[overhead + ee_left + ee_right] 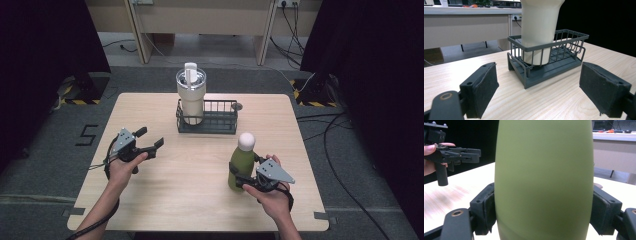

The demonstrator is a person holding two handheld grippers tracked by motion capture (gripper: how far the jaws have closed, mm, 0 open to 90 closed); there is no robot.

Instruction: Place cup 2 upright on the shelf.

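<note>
Right claw [243,176] clamping green bottle [241,162], pads pressing both sides; bottle standing upright on counter [200,200], near right, not yet lifted. Left claw [150,140] hanging apart, holding nothing. Cream tumbler [191,95] sitting in wire basket [220,122]; space beside it waiting, likely for bottle.

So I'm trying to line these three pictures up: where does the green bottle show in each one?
High view: the green bottle stands right of centre on the table, the right gripper shut on it.
Left gripper view: not in it.
Right gripper view: the bottle is in the middle, its sides against both pads.
Shared landmark: the left gripper, at upper left in the right gripper view.
</note>
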